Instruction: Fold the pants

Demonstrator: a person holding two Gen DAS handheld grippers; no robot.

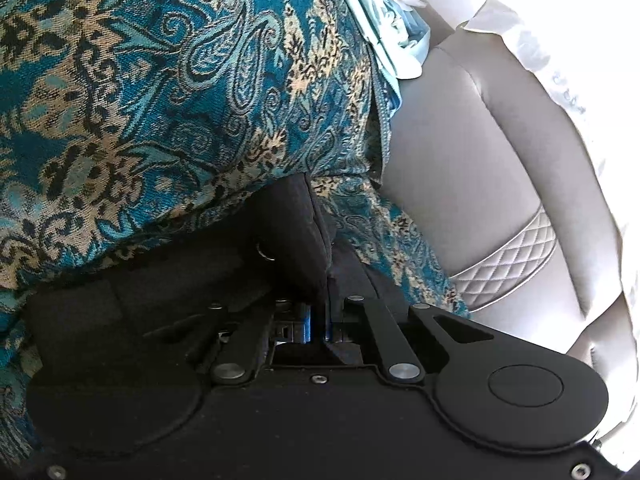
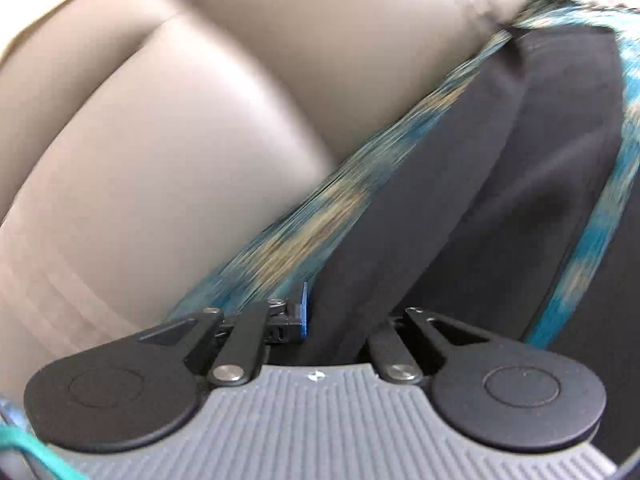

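Observation:
The black pants (image 1: 292, 224) lie on a teal paisley cover (image 1: 160, 80). In the left wrist view a folded edge of the pants runs between the fingers, and my left gripper (image 1: 320, 312) is shut on it, close to the cover. In the right wrist view the black pants (image 2: 500, 168) stretch away to the upper right in long folds. My right gripper (image 2: 332, 312) is shut on the pants; one blue pad (image 2: 304, 312) shows, the other finger is hidden under cloth. This view is blurred by motion.
The paisley cover (image 2: 304, 232) lies over a beige leather sofa (image 1: 480, 152) with a quilted strip (image 1: 508, 264). The sofa cushions (image 2: 180, 140) fill the left of the right wrist view. A light blue cloth (image 1: 396, 28) and white fabric (image 1: 532, 44) lie at the top right.

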